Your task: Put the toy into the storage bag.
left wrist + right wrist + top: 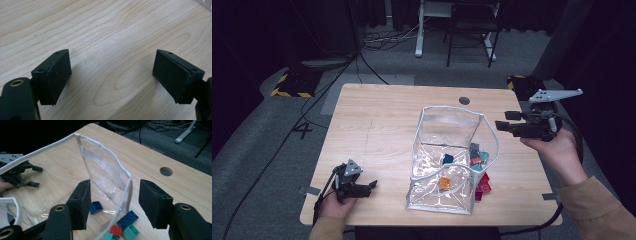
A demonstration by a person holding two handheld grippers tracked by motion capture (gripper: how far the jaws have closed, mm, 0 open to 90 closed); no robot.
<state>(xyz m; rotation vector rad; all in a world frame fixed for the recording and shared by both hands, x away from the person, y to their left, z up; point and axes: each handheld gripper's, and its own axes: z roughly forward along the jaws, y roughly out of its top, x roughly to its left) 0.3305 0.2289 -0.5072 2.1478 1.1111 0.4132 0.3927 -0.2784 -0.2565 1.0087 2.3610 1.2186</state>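
While the wooden counter [377, 125] takes up most of the scene, what draws the eye is the clear plastic bag [447, 165] with white piping, standing open-mouthed right of its middle. It stands upright, I'd judge, so that bricks can be dropped in from above: an orange brick [444, 183] and a dark blue brick [448, 159] already lie inside, and a small heap of loose bricks [479, 172], teal, red and blue, waits just outside its right wall. The right tongs [502, 124] hover above that wall with jaws spread wide and nothing between them, seemingly lined up to come down on the heap below. The left tongs [371, 186] rest low at the near left of the counter, well apart from the bag, jaws likewise wide and empty, probably parked out of the way.
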